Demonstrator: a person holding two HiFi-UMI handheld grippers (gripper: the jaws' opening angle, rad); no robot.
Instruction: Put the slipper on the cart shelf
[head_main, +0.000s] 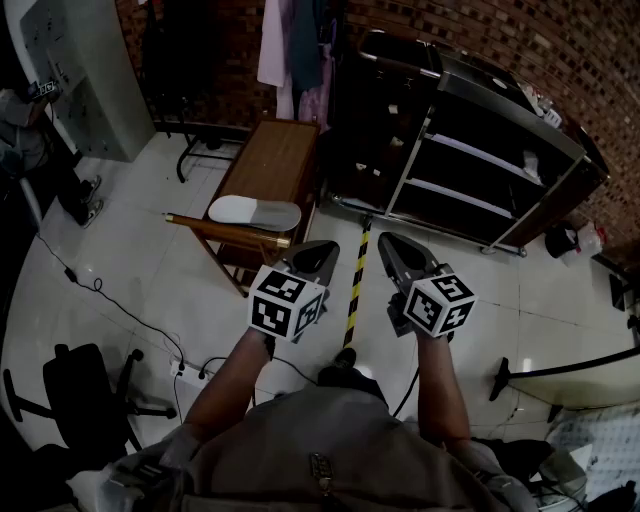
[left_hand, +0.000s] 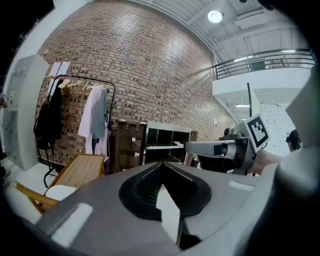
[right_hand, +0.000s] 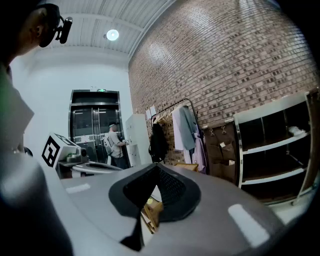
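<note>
Left gripper's (left_hand: 161, 167) body half hides the slipper (left_hand: 59, 192); head view shows it whole atop the cart (head_main: 285, 160); left and right gripper (head_main: 390, 243) fingers are closed, empty.

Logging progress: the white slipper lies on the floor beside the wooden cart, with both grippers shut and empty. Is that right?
Not quite: the white slipper lies on top of the wooden cart, not down beside it, as the head view shows. The left gripper and right gripper are shut and empty.
</note>
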